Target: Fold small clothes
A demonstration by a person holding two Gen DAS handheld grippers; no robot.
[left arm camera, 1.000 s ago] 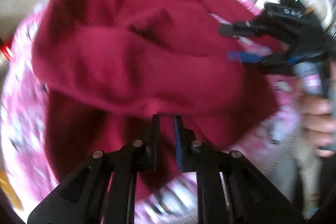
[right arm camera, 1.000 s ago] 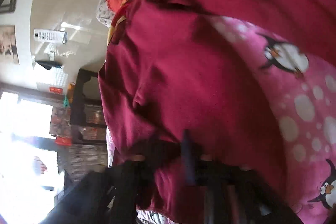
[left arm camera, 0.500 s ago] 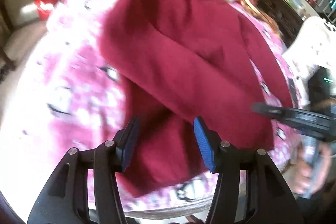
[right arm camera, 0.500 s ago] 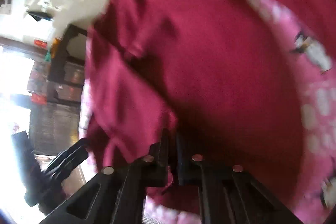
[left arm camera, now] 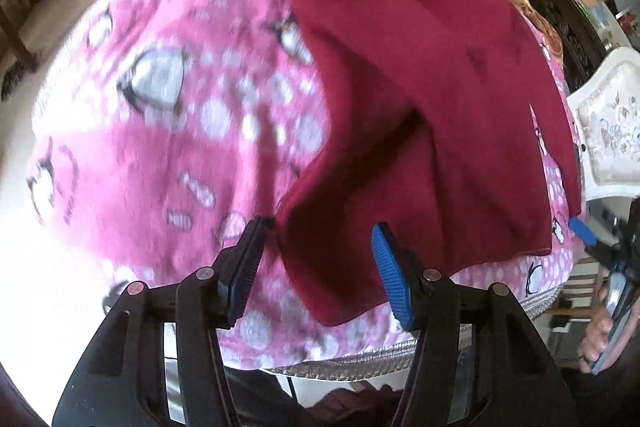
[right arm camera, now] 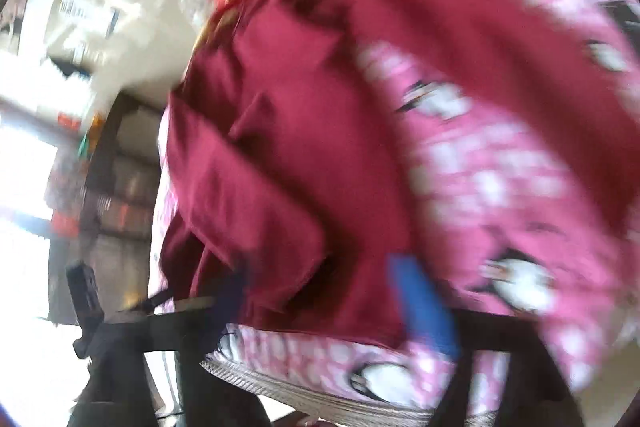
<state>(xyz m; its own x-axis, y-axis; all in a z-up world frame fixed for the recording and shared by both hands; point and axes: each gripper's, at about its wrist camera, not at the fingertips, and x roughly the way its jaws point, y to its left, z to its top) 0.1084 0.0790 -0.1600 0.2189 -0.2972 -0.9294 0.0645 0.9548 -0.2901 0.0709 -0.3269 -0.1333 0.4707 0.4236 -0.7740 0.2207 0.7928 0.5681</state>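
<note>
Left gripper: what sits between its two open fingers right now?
In the left wrist view, the left gripper is open, and the near corner of the maroon garment lies between its fingers, on the pink penguin blanket. Neither finger visibly pinches it.

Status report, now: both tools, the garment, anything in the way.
Left tool open, nothing held. Right tool looks open, view blurred. Maroon garment lies partly folded on the pink blanket. Nothing in the way.
</note>
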